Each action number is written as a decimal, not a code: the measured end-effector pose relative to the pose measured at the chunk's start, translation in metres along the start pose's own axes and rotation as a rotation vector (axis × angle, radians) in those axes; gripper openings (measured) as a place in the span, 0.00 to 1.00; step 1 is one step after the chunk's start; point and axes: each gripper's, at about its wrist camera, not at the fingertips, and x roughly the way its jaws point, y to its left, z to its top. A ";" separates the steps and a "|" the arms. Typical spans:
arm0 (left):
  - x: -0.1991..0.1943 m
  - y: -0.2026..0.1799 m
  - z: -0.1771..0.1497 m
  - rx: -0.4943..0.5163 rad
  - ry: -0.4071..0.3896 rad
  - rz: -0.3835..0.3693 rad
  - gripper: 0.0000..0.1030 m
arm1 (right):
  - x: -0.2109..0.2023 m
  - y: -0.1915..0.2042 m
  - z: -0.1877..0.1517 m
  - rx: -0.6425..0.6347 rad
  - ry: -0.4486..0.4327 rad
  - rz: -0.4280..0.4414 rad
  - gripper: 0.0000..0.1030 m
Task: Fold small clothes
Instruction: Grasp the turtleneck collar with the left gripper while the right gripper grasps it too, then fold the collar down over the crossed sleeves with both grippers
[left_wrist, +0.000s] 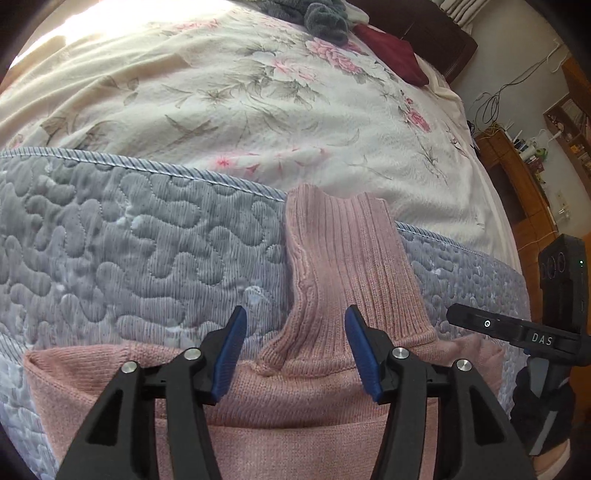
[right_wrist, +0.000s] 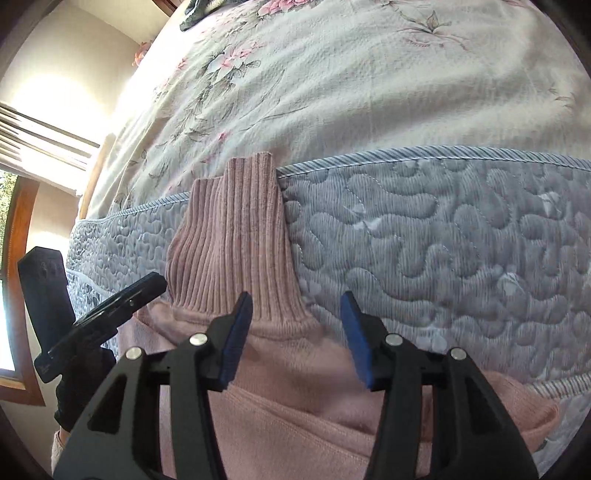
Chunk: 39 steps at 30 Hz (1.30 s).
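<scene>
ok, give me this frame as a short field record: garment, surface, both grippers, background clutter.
garment: pink knit turtleneck sweater, ribbed collar pointing away from the cameras, lying flat
surface: grey-blue quilted mattress; collar tip reaches onto the cream floral bedspread
left gripper: open, over the sweater at the collar base, holding nothing
right gripper: open, over the sweater's shoulder beside the collar, holding nothing
background: dark red cloth and grey fuzzy cloth at the far end of the bed

Ribbed pink knit sweater, matt
</scene>
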 end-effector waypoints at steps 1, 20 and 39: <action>0.007 0.003 0.002 -0.010 0.009 -0.007 0.54 | 0.007 0.001 0.005 0.005 0.002 0.010 0.49; -0.014 -0.009 -0.002 0.056 -0.127 -0.237 0.11 | -0.015 0.031 0.002 -0.147 -0.137 0.142 0.08; -0.078 0.022 -0.179 0.168 -0.123 -0.249 0.14 | -0.049 0.035 -0.205 -0.403 -0.107 0.024 0.14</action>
